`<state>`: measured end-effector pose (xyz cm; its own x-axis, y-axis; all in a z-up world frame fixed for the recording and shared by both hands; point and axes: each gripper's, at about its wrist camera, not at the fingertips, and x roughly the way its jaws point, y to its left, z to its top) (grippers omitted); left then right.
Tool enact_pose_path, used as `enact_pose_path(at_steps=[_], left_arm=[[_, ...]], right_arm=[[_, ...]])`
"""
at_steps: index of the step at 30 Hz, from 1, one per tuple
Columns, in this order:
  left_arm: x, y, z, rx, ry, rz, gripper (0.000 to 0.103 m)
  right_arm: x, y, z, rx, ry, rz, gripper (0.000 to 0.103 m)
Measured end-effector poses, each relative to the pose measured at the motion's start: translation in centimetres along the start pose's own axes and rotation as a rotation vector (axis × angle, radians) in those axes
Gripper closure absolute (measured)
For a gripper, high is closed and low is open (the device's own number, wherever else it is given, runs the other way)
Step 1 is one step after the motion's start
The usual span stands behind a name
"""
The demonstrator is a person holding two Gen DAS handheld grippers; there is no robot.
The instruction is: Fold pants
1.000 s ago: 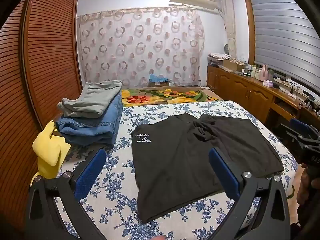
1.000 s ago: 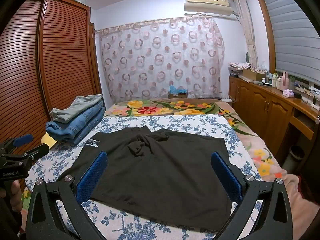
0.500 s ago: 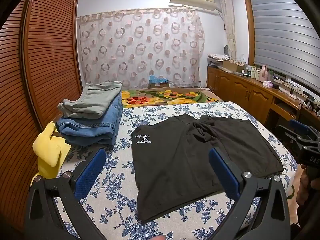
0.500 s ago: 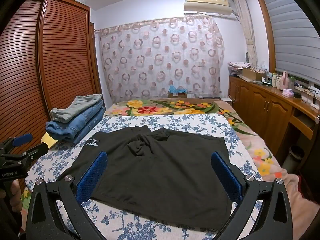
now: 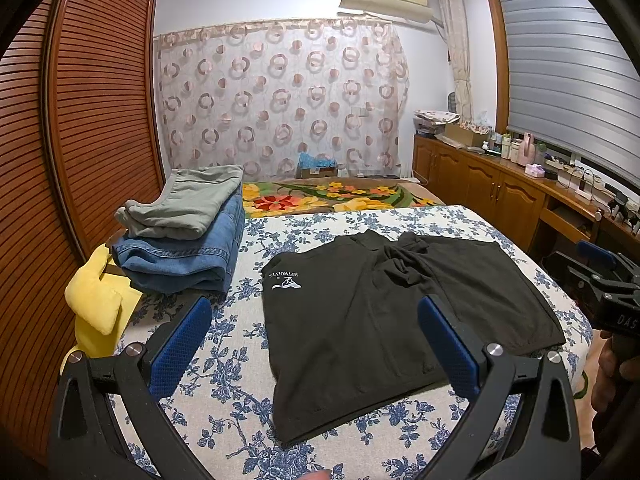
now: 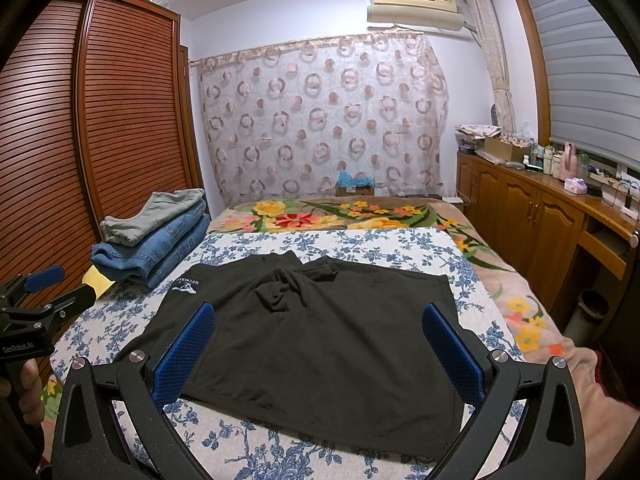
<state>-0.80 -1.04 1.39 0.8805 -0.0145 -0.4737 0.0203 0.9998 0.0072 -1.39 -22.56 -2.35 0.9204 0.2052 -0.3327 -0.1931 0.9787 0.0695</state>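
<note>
Black shorts (image 5: 384,320) with a small white logo lie spread flat on the blue-flowered bedsheet (image 5: 224,408); they also show in the right wrist view (image 6: 320,340), bunched a little at the crotch. My left gripper (image 5: 314,342) is open and empty, held above the near left part of the shorts. My right gripper (image 6: 318,346) is open and empty, held above the near edge of the shorts. Each gripper shows at the side of the other's view: the right one (image 5: 600,280), the left one (image 6: 36,300).
A stack of folded jeans and grey trousers (image 5: 184,236) sits at the bed's far left. A yellow cloth (image 5: 96,308) hangs off the left edge by the slatted wardrobe (image 5: 80,140). A flowered blanket (image 6: 340,216) covers the far end. Wooden cabinets (image 6: 540,232) line the right.
</note>
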Motion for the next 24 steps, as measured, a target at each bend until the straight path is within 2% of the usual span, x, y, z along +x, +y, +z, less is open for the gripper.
enact_pose_path(at_steps=[24], left_arm=[[-0.05, -0.05, -0.12, 0.0, -0.003, 0.0, 0.0]], right_arm=[[-0.04, -0.02, 0.01, 0.0, -0.002, 0.001, 0.0]])
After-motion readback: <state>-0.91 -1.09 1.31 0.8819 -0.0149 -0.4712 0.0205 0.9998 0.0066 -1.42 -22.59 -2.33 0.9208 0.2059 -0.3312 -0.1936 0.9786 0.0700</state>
